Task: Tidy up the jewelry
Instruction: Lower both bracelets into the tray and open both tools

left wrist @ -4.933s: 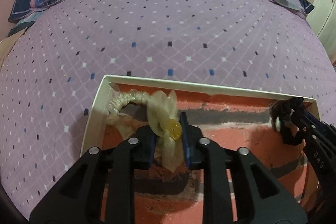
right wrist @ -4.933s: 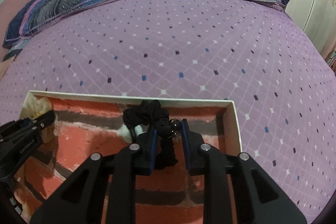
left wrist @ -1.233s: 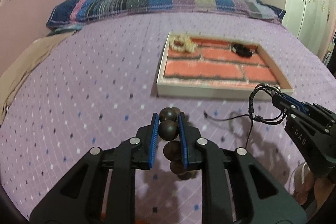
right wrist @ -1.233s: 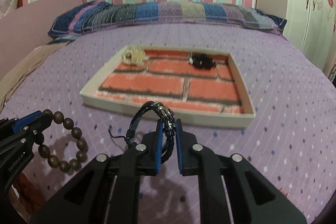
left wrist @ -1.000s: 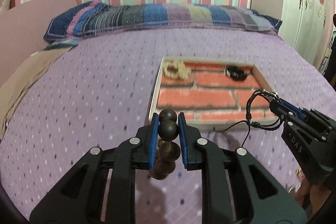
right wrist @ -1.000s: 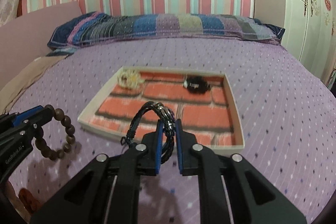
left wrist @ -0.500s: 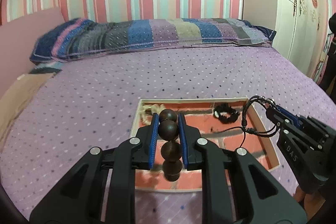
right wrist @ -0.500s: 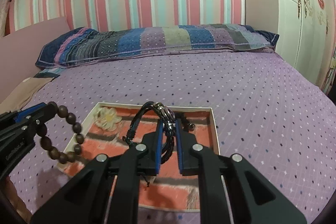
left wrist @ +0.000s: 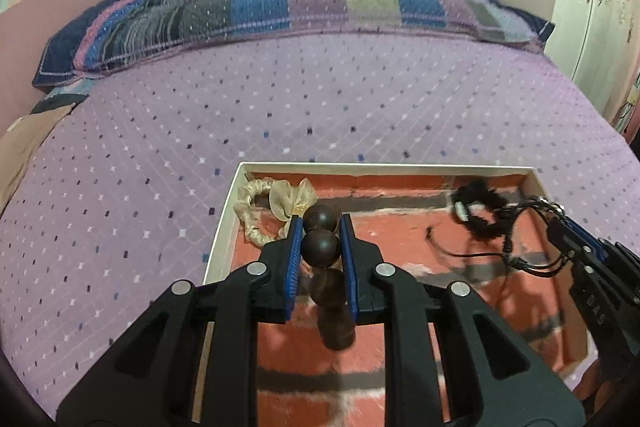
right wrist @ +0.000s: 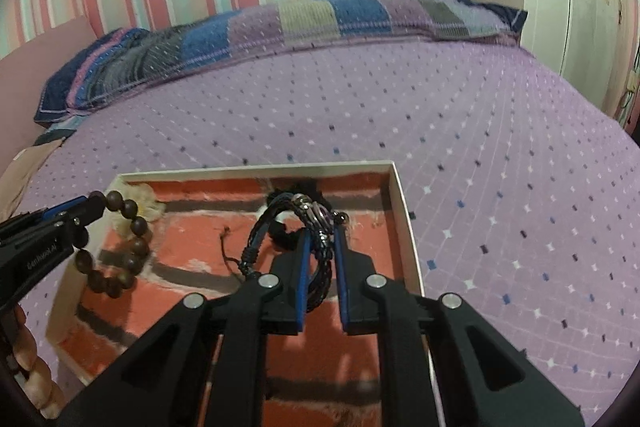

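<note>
Tongs over the brick-patterned tray (left wrist: 224, 227) at lower centre of both frames, left tongs (left wrist: 320, 247) clamped on a wooden bead bracelet (left wrist: 320, 247), right tongs (right wrist: 320, 251) pinching a black cord bracelet (right wrist: 280, 223), both apparently awaiting release beside the cream scrunchie (left wrist: 256, 211) and black scrunchie (left wrist: 476, 199) already inside.

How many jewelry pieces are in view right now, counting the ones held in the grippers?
4. A cream scrunchie in the tray's far-left corner, a black piece at its far-right, a brown bead bracelet in the left gripper, and a black cord bracelet in the right gripper.
</note>
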Available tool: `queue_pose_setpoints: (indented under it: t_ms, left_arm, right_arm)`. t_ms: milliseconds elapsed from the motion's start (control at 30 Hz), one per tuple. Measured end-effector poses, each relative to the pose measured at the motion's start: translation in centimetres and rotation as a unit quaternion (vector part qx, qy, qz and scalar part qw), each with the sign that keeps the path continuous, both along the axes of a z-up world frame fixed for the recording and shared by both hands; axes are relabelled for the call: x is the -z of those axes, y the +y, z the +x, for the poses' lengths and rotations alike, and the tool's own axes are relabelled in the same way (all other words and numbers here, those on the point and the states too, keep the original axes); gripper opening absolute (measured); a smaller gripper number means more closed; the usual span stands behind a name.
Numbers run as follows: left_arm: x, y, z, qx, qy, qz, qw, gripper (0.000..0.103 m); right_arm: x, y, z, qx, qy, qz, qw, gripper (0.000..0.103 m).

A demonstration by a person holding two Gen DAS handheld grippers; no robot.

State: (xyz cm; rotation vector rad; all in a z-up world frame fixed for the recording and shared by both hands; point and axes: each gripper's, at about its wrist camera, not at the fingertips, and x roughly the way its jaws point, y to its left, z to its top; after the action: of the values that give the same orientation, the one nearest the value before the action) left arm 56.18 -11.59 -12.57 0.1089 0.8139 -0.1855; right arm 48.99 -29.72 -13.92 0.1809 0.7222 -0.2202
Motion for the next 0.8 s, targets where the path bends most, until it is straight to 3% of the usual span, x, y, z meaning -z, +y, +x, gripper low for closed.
queue_pose_setpoints:
  t_ms: [267,400,600,800]
  left_arm:
    - [2.3,0.0,2.8,-0.019,0.021,0.031,0.9991,0.017]
    - [3.1,0.4,3.8,-0.026,0.041,0.028,0.9984,0.017]
    - [4.4,-0.8,4.5,-0.021,0.062,0.070,0.9954,0.017]
    - [4.8,-0.9,4.9,-0.028,0.074,0.085,0.9932,0.021]
  right_arm:
    - [2.2,-0.7,2.2,0.012,0.040,0.017,0.999,0.012]
    - [2.6,-0.7,3.2,0.014,0.057,0.012,0.998,0.012]
    - [3.7,-1.1,3.8,0.016,0.087,0.028,0.996,0.012]
    - [3.9,-0.7,4.2,0.013,0.102,0.014,0.995,0.012]
